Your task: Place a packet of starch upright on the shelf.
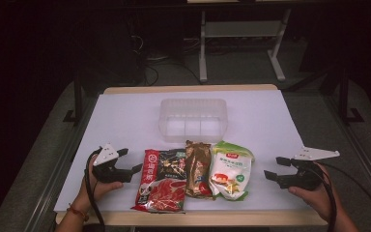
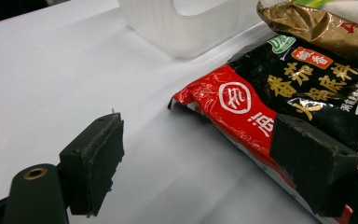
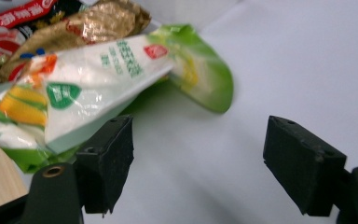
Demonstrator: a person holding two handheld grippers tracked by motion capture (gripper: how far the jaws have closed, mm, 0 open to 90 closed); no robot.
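Flanking three packets: left gripper [image 1: 128,161] beside red-black packet [image 1: 162,180], right gripper [image 1: 274,167] beside green-white packet [image 1: 230,170], both wide open, empty; clear tub [image 1: 193,119] behind.

Dim room, bright tabletop; right gripper view blurred

Dim room, lit work surface

White-topped table [image 1: 125,116] with pale wood edge stands on grey floor [image 1: 251,67]. Behind it, a white-framed bench [image 1: 241,34] and loose cables [image 1: 149,67]. Surroundings dark; light falls mainly on the tabletop.
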